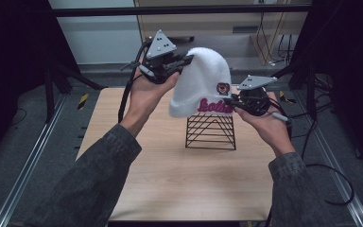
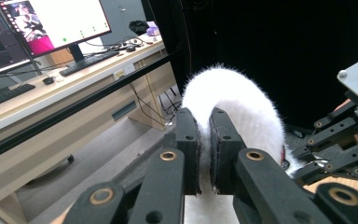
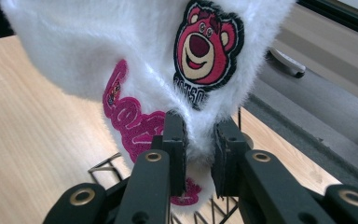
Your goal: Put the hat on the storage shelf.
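From above, a white furry beanie (image 1: 201, 82) is held over a black wire rack (image 1: 211, 132) on the wooden table (image 1: 170, 175). Left gripper view: the left gripper (image 2: 204, 154) is clamped on the crown (monitor (image 2: 46, 23) behind). Right gripper view: the right gripper (image 3: 198, 154) is pinched on the hem below a bear patch (image 3: 207, 46).

Both forearms reach in from six o'clock; the left gripper (image 1: 187, 60), raised toward eleven o'clock, is clamped on white fabric; the right gripper (image 1: 232, 100), lower at two o'clock, likewise pinches it.
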Demonstrator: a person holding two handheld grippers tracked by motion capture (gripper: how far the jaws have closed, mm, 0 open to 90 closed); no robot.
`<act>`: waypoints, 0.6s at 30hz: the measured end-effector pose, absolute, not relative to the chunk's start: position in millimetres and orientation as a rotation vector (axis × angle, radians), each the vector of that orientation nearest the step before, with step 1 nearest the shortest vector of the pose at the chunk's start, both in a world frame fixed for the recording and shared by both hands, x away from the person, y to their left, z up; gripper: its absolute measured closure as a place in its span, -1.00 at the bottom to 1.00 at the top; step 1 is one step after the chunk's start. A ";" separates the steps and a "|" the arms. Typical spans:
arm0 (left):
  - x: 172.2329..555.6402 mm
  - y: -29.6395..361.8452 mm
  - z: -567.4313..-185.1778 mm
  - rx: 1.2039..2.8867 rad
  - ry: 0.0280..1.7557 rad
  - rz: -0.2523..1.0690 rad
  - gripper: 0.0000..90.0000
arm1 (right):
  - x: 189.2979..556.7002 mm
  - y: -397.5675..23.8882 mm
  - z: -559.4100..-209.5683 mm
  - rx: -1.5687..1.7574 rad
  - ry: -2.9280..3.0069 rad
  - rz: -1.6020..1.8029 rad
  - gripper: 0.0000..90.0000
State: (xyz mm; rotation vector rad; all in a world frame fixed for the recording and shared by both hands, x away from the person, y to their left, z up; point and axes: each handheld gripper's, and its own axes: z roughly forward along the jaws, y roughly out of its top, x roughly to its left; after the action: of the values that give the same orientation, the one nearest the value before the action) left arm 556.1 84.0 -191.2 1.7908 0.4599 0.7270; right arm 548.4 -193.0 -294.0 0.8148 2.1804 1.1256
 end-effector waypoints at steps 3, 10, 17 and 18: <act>558.7 80.6 -195.0 1.809 0.464 0.725 0.87 | 552.4 -193.6 -297.4 0.819 2.192 1.108 0.73; 557.8 72.9 -203.0 1.854 0.452 0.733 0.87 | 555.5 -194.6 -312.1 0.845 2.226 1.115 0.73; 558.1 68.7 -213.8 1.894 0.453 0.733 0.86 | 555.0 -196.8 -323.9 0.854 2.244 1.068 0.72; 558.5 68.6 -215.3 1.899 0.456 0.732 0.86 | 554.9 -197.7 -325.3 0.861 2.246 1.067 0.72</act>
State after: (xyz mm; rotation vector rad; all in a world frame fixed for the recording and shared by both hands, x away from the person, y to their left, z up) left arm 558.5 68.6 -215.3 1.8995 0.4562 0.7316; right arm 554.9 -197.7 -325.3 0.8608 2.2459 1.0674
